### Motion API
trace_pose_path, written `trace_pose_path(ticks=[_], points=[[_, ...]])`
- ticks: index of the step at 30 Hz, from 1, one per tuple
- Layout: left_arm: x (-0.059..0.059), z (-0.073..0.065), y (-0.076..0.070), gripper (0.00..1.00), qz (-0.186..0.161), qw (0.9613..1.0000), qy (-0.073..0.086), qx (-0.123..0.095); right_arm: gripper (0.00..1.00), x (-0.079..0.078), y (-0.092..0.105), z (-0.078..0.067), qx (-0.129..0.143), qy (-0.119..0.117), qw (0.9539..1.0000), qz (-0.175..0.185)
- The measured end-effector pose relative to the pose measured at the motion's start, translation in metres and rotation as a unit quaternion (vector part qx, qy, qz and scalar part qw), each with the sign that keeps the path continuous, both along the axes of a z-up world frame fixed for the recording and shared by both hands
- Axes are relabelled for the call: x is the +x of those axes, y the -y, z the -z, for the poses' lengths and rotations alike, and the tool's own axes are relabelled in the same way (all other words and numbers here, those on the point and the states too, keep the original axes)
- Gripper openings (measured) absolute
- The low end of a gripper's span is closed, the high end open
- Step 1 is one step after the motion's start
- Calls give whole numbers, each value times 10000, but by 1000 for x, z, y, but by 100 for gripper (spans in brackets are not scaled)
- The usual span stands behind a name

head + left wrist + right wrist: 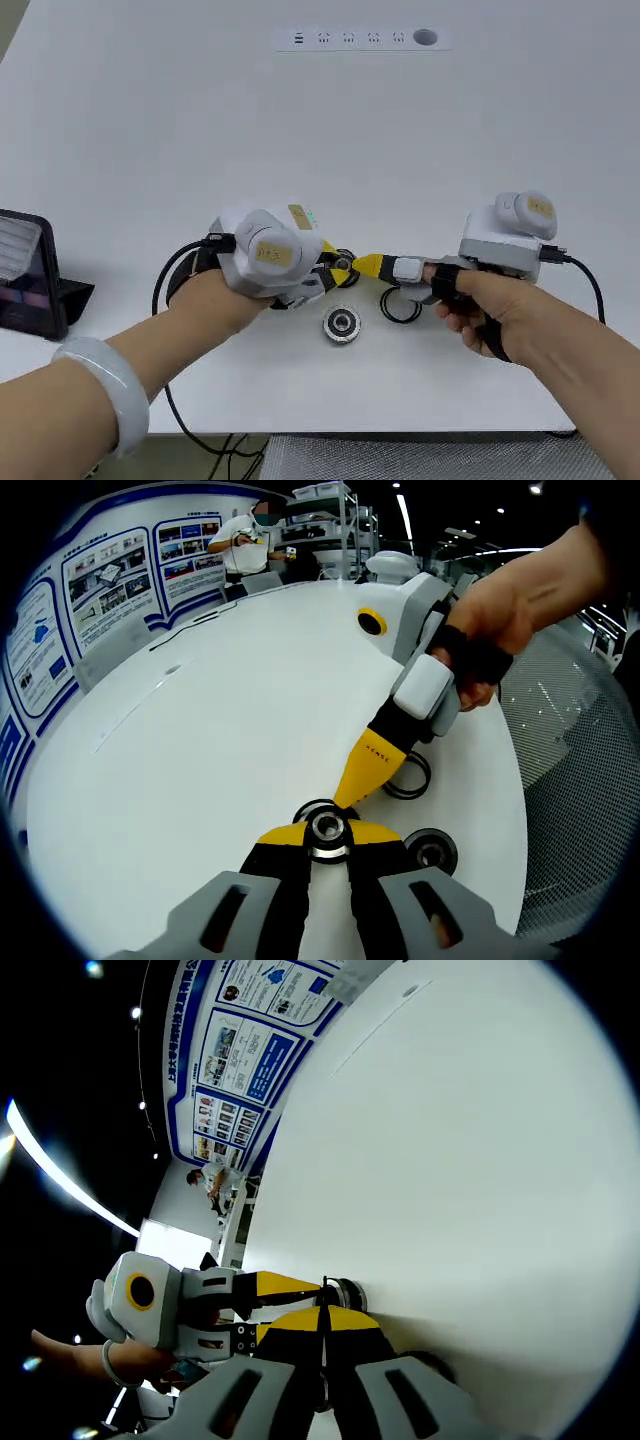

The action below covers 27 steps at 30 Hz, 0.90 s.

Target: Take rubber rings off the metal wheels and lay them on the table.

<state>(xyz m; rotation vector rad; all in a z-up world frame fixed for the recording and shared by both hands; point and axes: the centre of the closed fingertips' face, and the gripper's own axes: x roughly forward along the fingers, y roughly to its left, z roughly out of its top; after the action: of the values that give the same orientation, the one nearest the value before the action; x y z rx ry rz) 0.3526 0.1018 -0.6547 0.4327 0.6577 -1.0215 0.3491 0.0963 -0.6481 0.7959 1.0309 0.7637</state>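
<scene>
Left gripper view: left gripper (328, 836) clamps a silver metal wheel (328, 826); right gripper (352, 790), closed, apparently nips its black rubber ring (304, 811), which next needs peeling off.

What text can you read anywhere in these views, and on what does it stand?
"SENSE", tiny and uncertain: on a yellow jaw of the right gripper.
Wall posters: too blurred to read.
Yellow stickers: blurred.
Power strip: markings too small.
Tablet: screen unreadable.

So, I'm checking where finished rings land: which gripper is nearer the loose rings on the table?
Right. The right gripper passes just beside the loose rings; the left gripper, clamping a wheel, sits farther off to their left.
</scene>
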Motion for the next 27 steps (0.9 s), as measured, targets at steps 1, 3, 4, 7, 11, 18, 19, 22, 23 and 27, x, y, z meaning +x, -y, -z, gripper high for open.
trace_pose_path(ticks=[1, 3, 4, 7, 11, 18, 19, 22, 23, 27], points=[[0, 0, 0, 14, -14, 10000, -3, -15, 2, 0, 0, 0, -2, -2, 10000, 0], [0, 0, 0, 14, -34, 10000, -8, -50, 2, 0, 1, 1, -27, -5, 10000, 5], [0, 0, 0, 15, -41, 10000, -9, -60, 2, 0, 1, 1, -28, -12, 10000, 9], [-1, -1, -1, 18, -23, 10000, 32, -49, 2, 0, 1, 1, -30, -9, 10000, 6], [-1, -1, -3, 19, -36, 10000, 37, -54, 2, 0, 0, 1, -25, 0, 10000, 6], [-1, -5, -5, 22, -87, 9998, 111, -121, 2, -1, 0, 0, -22, 2, 10000, 0], [-1, -5, -5, 22, -99, 9998, 99, -134, 2, -1, 0, 0, -24, 6, 10000, -2], [-1, -6, -6, 25, -114, 9998, 114, -133, 2, -1, 0, 0, -19, 14, 10000, -7], [-1, -6, -6, 26, -120, 9998, 122, -141, 2, -1, 0, 0, -13, 14, 10000, -3], [-2, -5, -8, 30, -140, 9997, 113, -138, 2, -2, 0, -1, 0, 17, 10000, -13]])
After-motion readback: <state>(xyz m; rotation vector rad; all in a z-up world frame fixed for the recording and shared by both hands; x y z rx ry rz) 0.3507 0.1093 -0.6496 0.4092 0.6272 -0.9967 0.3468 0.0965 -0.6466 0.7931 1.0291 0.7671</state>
